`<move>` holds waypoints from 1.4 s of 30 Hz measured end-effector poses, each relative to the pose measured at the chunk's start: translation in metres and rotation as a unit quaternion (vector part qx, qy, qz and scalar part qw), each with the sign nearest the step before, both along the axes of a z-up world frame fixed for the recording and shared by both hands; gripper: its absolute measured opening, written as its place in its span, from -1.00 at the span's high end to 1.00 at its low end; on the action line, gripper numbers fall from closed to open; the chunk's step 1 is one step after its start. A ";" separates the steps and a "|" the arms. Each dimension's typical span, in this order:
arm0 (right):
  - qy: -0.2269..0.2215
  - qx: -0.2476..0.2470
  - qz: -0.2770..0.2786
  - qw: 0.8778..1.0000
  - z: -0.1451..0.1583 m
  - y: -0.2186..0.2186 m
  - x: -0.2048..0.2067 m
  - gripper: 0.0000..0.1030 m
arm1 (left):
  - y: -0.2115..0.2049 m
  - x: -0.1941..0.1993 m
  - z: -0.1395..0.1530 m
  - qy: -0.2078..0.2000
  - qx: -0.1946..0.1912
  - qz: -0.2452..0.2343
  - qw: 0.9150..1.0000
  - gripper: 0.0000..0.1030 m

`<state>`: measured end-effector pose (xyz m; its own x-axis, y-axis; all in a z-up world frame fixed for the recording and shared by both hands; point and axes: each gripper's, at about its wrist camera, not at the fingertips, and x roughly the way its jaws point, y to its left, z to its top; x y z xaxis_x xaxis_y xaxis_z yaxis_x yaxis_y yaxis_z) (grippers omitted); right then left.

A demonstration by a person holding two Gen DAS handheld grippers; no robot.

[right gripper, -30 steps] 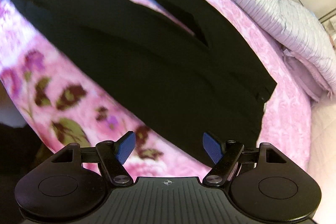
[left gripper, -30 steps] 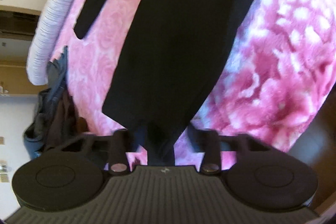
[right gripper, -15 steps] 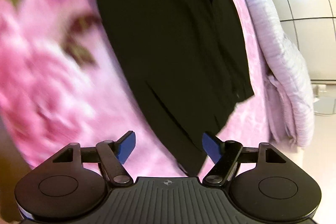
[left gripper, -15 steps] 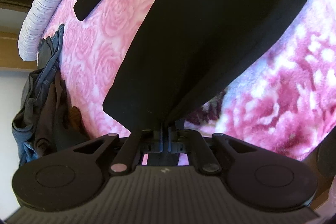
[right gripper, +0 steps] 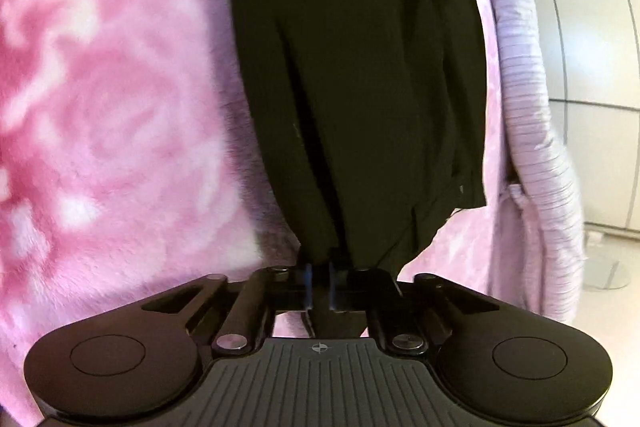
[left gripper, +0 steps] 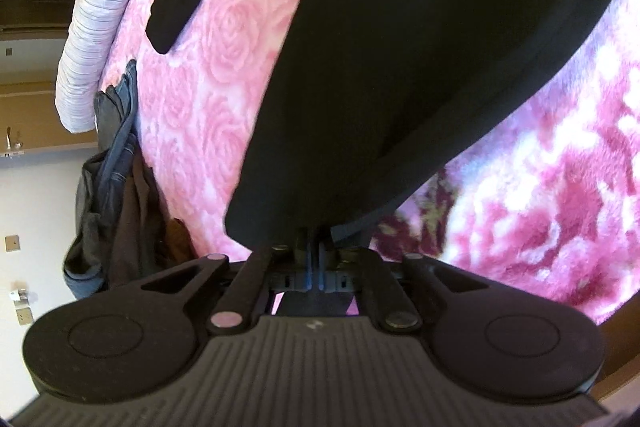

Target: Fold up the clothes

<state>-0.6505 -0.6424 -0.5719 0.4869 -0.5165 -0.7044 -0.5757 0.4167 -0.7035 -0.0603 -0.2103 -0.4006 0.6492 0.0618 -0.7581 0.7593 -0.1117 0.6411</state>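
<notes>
Black trousers lie spread on a pink rose-patterned blanket. In the left wrist view, my left gripper is shut on the hem of the near trouser leg. The other leg's end lies apart at the upper left. In the right wrist view, my right gripper is shut on the near edge of the trousers, at the waist end. The fabric runs straight away from both grippers.
A lilac striped duvet lies along the far edge of the bed; it also shows in the right wrist view. A heap of dark grey and brown clothes hangs at the bed's left edge. White cupboard doors stand behind.
My left gripper shut on the trouser leg hem within the last second. My right gripper swung toward the waist end and shut on the trousers' edge; it was open half a second ago.
</notes>
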 end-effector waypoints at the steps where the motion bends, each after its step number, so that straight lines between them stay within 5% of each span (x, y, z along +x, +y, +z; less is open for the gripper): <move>1: -0.003 0.009 -0.003 1.000 0.010 -0.002 0.001 0.97 | -0.001 0.001 0.008 -0.001 0.000 0.000 1.000 0.96; 13: 0.001 0.081 -0.009 0.997 0.100 -0.014 0.025 0.97 | -0.013 0.001 0.090 0.006 -0.014 0.027 1.000 0.95; 19: 0.014 0.109 0.014 0.994 0.164 -0.030 0.066 0.97 | -0.056 0.047 0.154 0.042 -0.052 0.021 0.998 0.96; 24: 0.039 0.097 0.006 0.994 0.201 -0.048 0.122 0.97 | -0.103 0.117 0.188 0.107 -0.046 -0.012 0.993 0.96; 34: 0.054 0.116 -0.095 0.987 0.212 -0.081 0.229 0.97 | -0.171 0.224 0.177 0.218 -0.022 -0.033 0.975 0.96; 42: 0.085 0.154 -0.120 0.977 0.194 -0.126 0.289 0.97 | -0.257 0.292 0.142 0.247 -0.008 0.019 0.969 0.96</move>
<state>-0.3611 -0.7685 -0.3774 0.2393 -0.3523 -0.9048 -0.5331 0.7312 -0.4257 0.2317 -0.4669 -0.2585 0.2053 0.0634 -0.9767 0.9771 -0.0710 0.2007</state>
